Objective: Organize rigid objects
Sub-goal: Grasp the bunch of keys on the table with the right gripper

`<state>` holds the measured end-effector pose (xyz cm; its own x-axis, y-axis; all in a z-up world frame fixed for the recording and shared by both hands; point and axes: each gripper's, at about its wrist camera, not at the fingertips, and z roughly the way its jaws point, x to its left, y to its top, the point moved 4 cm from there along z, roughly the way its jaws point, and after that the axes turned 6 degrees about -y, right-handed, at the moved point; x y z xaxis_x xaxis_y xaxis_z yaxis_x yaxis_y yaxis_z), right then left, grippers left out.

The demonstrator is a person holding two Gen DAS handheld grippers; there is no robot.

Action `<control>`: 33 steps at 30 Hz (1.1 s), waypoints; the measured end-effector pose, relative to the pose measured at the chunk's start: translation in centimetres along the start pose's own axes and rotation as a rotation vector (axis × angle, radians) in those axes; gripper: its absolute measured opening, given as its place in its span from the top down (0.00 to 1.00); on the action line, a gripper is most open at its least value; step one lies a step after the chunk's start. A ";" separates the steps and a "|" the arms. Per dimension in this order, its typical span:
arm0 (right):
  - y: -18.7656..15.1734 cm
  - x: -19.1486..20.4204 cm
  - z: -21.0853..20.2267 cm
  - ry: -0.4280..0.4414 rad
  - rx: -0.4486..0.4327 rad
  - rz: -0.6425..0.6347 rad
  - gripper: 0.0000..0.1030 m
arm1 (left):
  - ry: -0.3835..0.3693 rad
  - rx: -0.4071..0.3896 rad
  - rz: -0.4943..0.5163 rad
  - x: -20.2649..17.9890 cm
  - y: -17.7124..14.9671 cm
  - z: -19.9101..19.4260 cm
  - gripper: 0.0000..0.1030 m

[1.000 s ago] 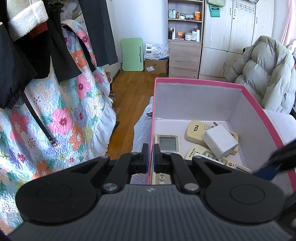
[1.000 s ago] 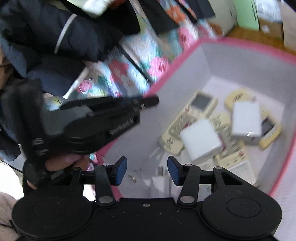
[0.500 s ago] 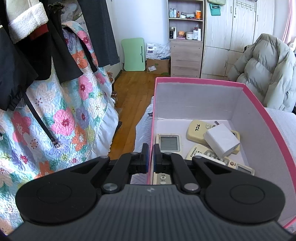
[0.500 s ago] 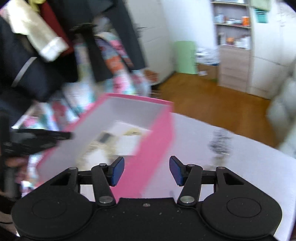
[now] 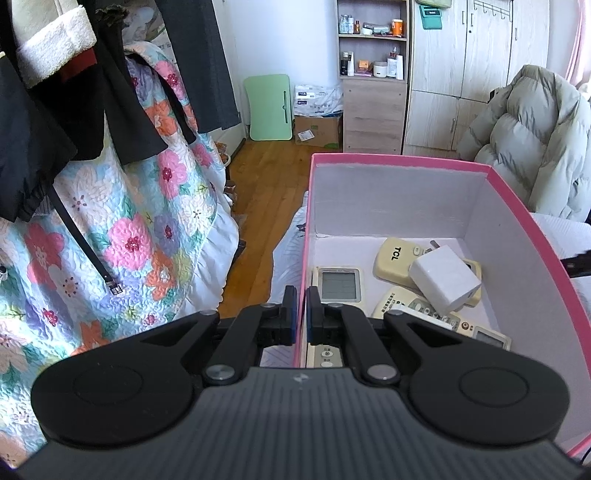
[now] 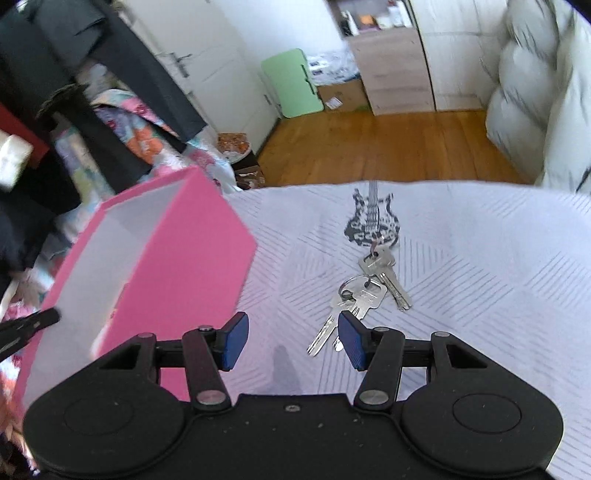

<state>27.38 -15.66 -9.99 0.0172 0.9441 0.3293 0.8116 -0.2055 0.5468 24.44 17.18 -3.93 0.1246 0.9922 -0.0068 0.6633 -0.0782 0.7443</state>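
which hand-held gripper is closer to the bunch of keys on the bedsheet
Right. The right hand-held gripper hangs open just short of the keys. The left hand-held gripper is shut on the pink box wall, away from them.

— What is seen beyond the bed?
— A wooden floor [image 5: 266,173], a white wall [image 5: 288,40], a light wardrobe [image 5: 476,66] — and open shelves [image 5: 373,33]. A floral quilt [image 5: 122,236] is hung at left.

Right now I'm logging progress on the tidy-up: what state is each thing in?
Left gripper: shut on pink cardboard box wall.
Pink cardboard box: open-topped, holding remotes.
White square charger: in box, on remotes.
Cream TCL remote: in box, partly under charger.
Right gripper: open, empty.
Silver key bunch: flat on bedsheet, outside box.
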 end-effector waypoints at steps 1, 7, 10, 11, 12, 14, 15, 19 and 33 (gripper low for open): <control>0.0 -0.2 0.8 -0.022 -0.004 0.003 0.43 | 0.002 0.001 0.005 0.0 0.0 0.0 0.96; 0.2 0.6 2.2 -0.187 -0.142 -0.099 0.70 | 0.006 0.003 0.007 -0.2 0.1 0.0 0.96; 0.0 0.5 1.7 -0.184 -0.151 -0.086 0.95 | 0.007 0.005 0.003 -0.1 0.1 0.0 0.96; -0.2 0.4 1.3 -0.168 -0.152 -0.070 0.96 | 0.005 0.004 0.002 -0.1 0.1 0.0 0.96; -0.2 0.4 1.0 -0.158 -0.161 -0.063 0.96 | 0.004 0.004 0.002 -0.1 0.1 0.0 0.96; -0.4 0.7 -0.1 -0.139 -0.185 -0.071 0.96 | 0.006 0.004 0.002 -0.1 0.1 0.0 0.96; -0.3 0.8 -0.9 -0.125 -0.198 -0.076 0.96 | 0.006 0.003 0.004 -0.1 0.1 0.0 0.96; -0.1 2.0 -3.2 -0.050 -0.250 -0.098 0.96 | 0.013 0.002 0.004 0.0 0.1 -0.1 0.96; 2.4 11.9 -12.6 0.200 -0.402 -0.259 0.96 | -0.005 -0.007 -0.013 0.3 0.0 0.1 0.96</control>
<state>22.16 -8.18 4.94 -0.2983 0.9174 0.2633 0.4852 -0.0918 0.8696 24.56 17.50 -4.04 0.1200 0.9926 -0.0201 0.6599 -0.0646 0.7486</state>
